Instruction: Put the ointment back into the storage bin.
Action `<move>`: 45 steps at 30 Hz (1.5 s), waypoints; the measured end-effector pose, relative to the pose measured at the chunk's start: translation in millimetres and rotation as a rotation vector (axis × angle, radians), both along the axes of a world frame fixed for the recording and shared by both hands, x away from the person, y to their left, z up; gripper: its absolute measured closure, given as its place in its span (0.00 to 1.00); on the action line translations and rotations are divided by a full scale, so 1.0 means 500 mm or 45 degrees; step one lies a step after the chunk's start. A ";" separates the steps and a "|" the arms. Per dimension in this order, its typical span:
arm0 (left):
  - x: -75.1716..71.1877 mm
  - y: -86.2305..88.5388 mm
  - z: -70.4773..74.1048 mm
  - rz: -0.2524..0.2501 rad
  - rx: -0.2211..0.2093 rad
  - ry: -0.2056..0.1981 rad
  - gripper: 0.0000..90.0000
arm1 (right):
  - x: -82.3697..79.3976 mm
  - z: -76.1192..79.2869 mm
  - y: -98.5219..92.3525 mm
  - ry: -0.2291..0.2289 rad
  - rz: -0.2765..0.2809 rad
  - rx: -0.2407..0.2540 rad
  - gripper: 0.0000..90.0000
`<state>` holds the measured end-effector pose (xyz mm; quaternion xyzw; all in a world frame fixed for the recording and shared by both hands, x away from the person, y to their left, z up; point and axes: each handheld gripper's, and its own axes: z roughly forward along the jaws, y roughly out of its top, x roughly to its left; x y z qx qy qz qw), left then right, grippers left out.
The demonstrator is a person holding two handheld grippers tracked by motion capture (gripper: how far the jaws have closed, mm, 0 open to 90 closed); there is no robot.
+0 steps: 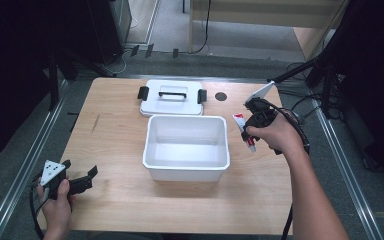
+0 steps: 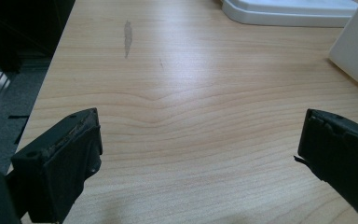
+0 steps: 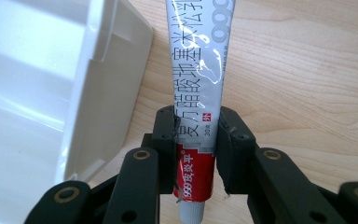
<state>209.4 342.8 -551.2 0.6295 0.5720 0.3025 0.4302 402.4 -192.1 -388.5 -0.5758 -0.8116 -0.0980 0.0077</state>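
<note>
From above, my right gripper (image 1: 250,131) holds a silver-and-red ointment tube (image 1: 243,131) above the light wooden table (image 1: 115,150), just right of the open white plastic box (image 1: 187,148). The box's flat white lid with black clips (image 1: 172,97) lies behind it. My left gripper (image 1: 82,181) rests at the near left corner.

Along my left gripper (image 2: 200,140), the jaws stand wide apart over bare wood.

Along my right gripper (image 3: 196,140), both jaws press on the tube (image 3: 199,70) near its red end, beside the box wall (image 3: 98,93).

White bin (image 1: 186,167) mid-table; lid (image 1: 171,105) flat just behind it.
</note>
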 end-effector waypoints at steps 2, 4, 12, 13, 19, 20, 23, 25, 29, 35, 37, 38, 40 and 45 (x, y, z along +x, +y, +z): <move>0.000 0.000 0.000 0.000 -0.004 -0.001 0.00 | -0.001 0.004 0.002 -0.004 0.001 0.001 0.81; 0.000 0.001 0.000 -0.001 -0.006 -0.001 0.00 | -0.002 0.013 0.005 -0.009 0.007 0.000 0.81; 0.000 0.000 0.000 0.002 -0.011 0.001 0.00 | -0.001 0.048 0.016 -0.037 0.025 0.008 0.81; 0.000 0.000 0.000 0.002 -0.011 0.000 0.00 | -0.002 0.056 0.020 -0.045 0.037 0.017 0.81; 0.001 0.000 -0.001 0.004 -0.015 -0.003 0.00 | -0.007 0.070 0.036 -0.057 0.082 0.020 0.80; 0.001 0.000 0.000 0.003 -0.015 -0.003 0.00 | -0.009 0.072 0.040 -0.061 0.092 0.022 0.81; 0.001 0.000 0.000 0.002 -0.014 -0.003 0.00 | -0.013 0.076 0.054 -0.078 0.135 0.028 0.80; 0.001 0.000 0.000 0.002 -0.014 -0.003 0.00 | -0.016 0.080 0.067 -0.084 0.171 0.034 0.80; 0.001 0.000 0.000 0.002 -0.014 -0.003 0.00 | -0.023 0.084 0.089 -0.097 0.228 0.030 0.80; 0.001 0.000 0.000 0.000 -0.013 -0.001 0.00 | -0.030 0.087 0.122 -0.104 0.308 0.052 0.80; 0.001 0.000 0.000 -0.001 -0.013 -0.001 0.00 | -0.032 0.086 0.132 -0.106 0.329 0.050 0.80; 0.001 0.000 0.000 -0.001 -0.013 -0.001 0.00 | -0.034 0.086 0.137 -0.103 0.336 0.052 0.80; 0.001 0.001 0.000 -0.002 -0.014 -0.002 0.00 | -0.035 0.084 0.145 -0.103 0.371 0.058 0.80; 0.001 0.001 0.000 -0.001 -0.018 -0.001 0.00 | -0.044 0.076 0.172 -0.112 0.502 0.059 0.80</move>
